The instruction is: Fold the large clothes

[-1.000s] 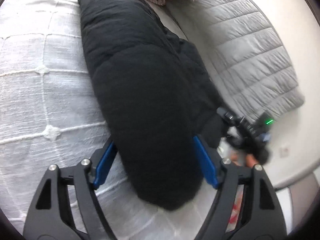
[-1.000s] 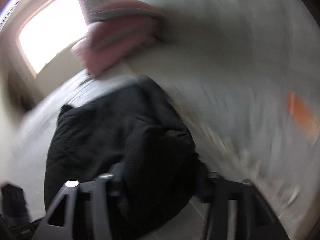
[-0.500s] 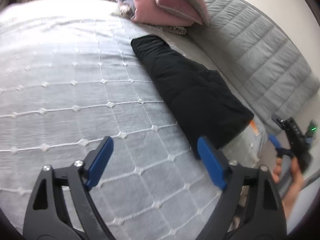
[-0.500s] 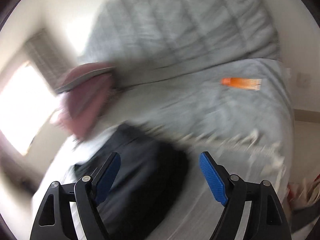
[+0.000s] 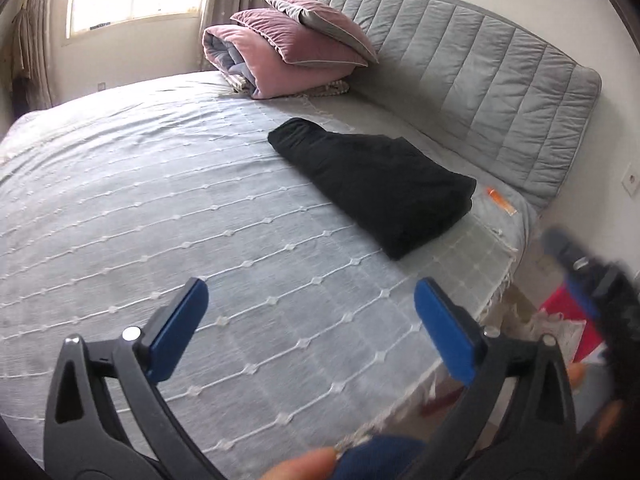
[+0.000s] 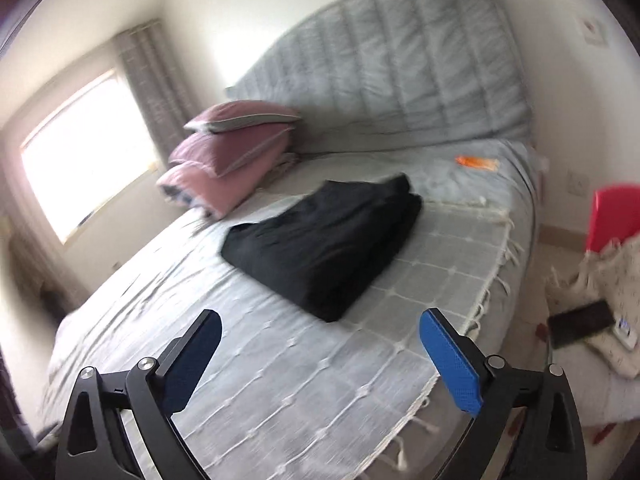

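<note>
A black garment (image 5: 376, 182) (image 6: 324, 246) lies folded into a thick rectangle on the bed's white quilted cover (image 5: 140, 216) (image 6: 256, 364), near the headboard side. My left gripper (image 5: 312, 312) hangs well back from it, above the cover; its jaws are opening, with nothing between the blue pads. My right gripper (image 6: 320, 346) is also pulled back from the garment, near the bed's fringed edge; its jaws are opening and hold nothing. In the left wrist view, a blurred dark shape with blue parts (image 5: 592, 280) at the right edge looks like the right gripper.
Pink pillows and a rolled pink quilt (image 5: 288, 52) (image 6: 228, 152) are stacked by the grey padded headboard (image 5: 480, 80). An orange tube (image 5: 500, 200) (image 6: 476, 162) lies beyond the garment. A red object (image 6: 616, 216) and cloth with a dark device (image 6: 580, 324) sit beside the bed.
Both grippers let go of the black garment and drew back and up from it, jaws widening. The garment now lies far ahead instead of between the pads.
</note>
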